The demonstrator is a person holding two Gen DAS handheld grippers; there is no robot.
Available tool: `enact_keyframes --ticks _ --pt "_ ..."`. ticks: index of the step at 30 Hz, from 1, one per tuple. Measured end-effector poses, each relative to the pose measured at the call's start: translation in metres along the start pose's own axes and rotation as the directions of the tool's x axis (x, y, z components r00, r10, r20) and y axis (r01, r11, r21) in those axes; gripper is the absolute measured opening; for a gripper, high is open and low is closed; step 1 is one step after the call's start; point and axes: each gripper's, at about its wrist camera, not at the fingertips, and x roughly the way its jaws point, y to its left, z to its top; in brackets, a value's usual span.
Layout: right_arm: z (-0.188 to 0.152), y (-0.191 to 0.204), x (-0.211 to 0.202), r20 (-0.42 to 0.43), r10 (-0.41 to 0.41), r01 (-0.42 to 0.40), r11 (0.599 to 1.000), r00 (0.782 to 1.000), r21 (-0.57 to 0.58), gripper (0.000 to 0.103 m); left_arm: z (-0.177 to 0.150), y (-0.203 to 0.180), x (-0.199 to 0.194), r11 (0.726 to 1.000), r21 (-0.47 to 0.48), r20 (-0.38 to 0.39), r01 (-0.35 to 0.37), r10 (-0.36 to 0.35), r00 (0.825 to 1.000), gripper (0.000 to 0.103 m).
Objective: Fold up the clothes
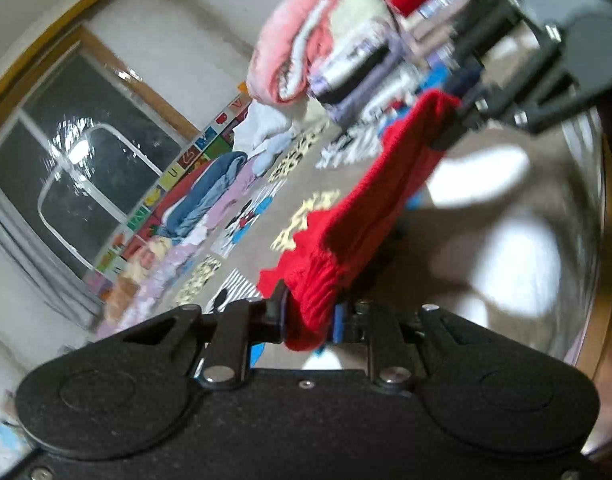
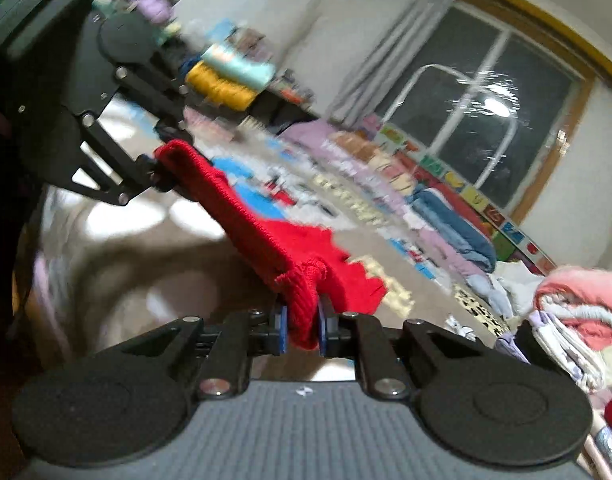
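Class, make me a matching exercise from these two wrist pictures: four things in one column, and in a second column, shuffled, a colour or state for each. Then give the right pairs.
Things
1. Knitted garment
2. Left tool
3. Window
4. Rolled blanket on the pile

Colour or state
A. Dark panes that reflect a ceiling light
B. Pink
C. Red, stretched in the air between the two tools
D. Shut on a bunched edge of knit

Right pairs: 1-C, 2-D, 3-A, 4-B.

The right tool is also shut on the garment, at its other end.
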Motion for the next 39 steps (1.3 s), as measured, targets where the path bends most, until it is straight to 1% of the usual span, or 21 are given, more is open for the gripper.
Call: enact_keyframes --ticks 3,5,7,9,11,12,14,16,17,19,20,24,25,27,30,32,33,35,37,39 --pt "0.004 -0.025 0.007 0.044 -0.015 0.011 0.995 0.999 0.098 0.017 0.005 0.026 0.016 0.992 -0.116 0.031 0.046 -0.043 0.999 0.023" --pt "0.004 -0.044 0.016 0.061 -0.013 0.002 0.984 0.998 0.180 0.017 0.006 0.043 0.028 0.976 -0.201 0.053 0.087 -0.077 0.996 0.023" --pt "0.004 -0.065 0.027 0.081 -0.011 -0.011 0.964 0.997 0.267 0.018 0.004 0.060 0.042 0.946 -0.299 0.076 0.128 -0.110 0.991 0.023" --pt "0.004 -0.085 0.041 0.099 -0.004 -0.031 0.938 0.995 0.344 0.018 -0.002 0.075 0.060 0.902 -0.399 0.092 0.165 -0.140 0.986 0.023" --pt "0.002 -0.097 0.057 0.113 0.008 -0.053 0.914 0.994 0.403 0.018 -0.009 0.090 0.079 0.842 -0.499 0.113 0.208 -0.175 0.978 0.023" --pt "0.000 -0.104 0.067 0.117 0.015 -0.064 0.901 0.993 0.430 0.018 -0.014 0.096 0.086 0.803 -0.548 0.130 0.235 -0.196 0.972 0.022" --pt "-0.006 -0.118 0.090 0.124 0.031 -0.089 0.864 0.992 0.495 0.021 -0.024 0.107 0.102 0.714 -0.639 0.167 0.286 -0.233 0.958 0.022" --pt "-0.016 -0.132 0.110 0.136 0.057 -0.126 0.808 0.989 0.576 0.021 -0.035 0.116 0.119 0.617 -0.714 0.207 0.330 -0.264 0.942 0.021" --pt "-0.021 -0.140 0.119 0.143 0.070 -0.145 0.775 0.987 0.615 0.021 -0.039 0.119 0.125 0.581 -0.737 0.221 0.346 -0.277 0.935 0.020" --pt "-0.032 -0.152 0.136 0.163 0.101 -0.186 0.710 0.982 0.679 0.018 -0.048 0.123 0.140 0.514 -0.771 0.250 0.375 -0.298 0.921 0.018" --pt "-0.037 -0.156 0.143 0.171 0.114 -0.202 0.684 0.979 0.701 0.017 -0.052 0.125 0.146 0.487 -0.783 0.263 0.386 -0.303 0.916 0.017" --pt "-0.052 -0.167 0.172 0.191 0.146 -0.240 0.588 0.971 0.772 0.016 -0.069 0.133 0.169 0.365 -0.829 0.327 0.424 -0.299 0.896 0.017" --pt "-0.056 -0.170 0.179 0.196 0.149 -0.246 0.565 0.969 0.788 0.016 -0.071 0.135 0.173 0.348 -0.832 0.338 0.431 -0.297 0.893 0.017" --pt "-0.062 -0.175 0.193 0.207 0.154 -0.258 0.532 0.966 0.806 0.016 -0.074 0.140 0.181 0.320 -0.836 0.359 0.445 -0.293 0.886 0.017" --pt "-0.065 -0.181 0.211 0.216 0.165 -0.270 0.509 0.962 0.817 0.016 -0.079 0.149 0.195 0.275 -0.845 0.384 0.459 -0.284 0.878 0.017" --pt "-0.066 -0.189 0.224 0.226 0.168 -0.281 0.495 0.959 0.823 0.015 -0.084 0.154 0.204 0.247 -0.854 0.390 0.458 -0.278 0.878 0.017" --pt "-0.065 -0.192 0.230 0.231 0.169 -0.285 0.488 0.958 0.825 0.015 -0.086 0.156 0.208 0.237 -0.858 0.391 0.456 -0.275 0.879 0.017" --pt "-0.063 -0.197 0.241 0.240 0.171 -0.293 0.478 0.956 0.828 0.015 -0.089 0.159 0.217 0.226 -0.865 0.384 0.447 -0.274 0.882 0.017" --pt "-0.063 -0.199 0.250 0.239 0.175 -0.295 0.487 0.955 0.822 0.015 -0.091 0.160 0.228 0.222 -0.873 0.371 0.434 -0.275 0.887 0.016" --pt "-0.064 -0.203 0.260 0.229 0.178 -0.288 0.485 0.957 0.826 0.015 -0.094 0.161 0.236 0.208 -0.885 0.355 0.417 -0.278 0.893 0.016"
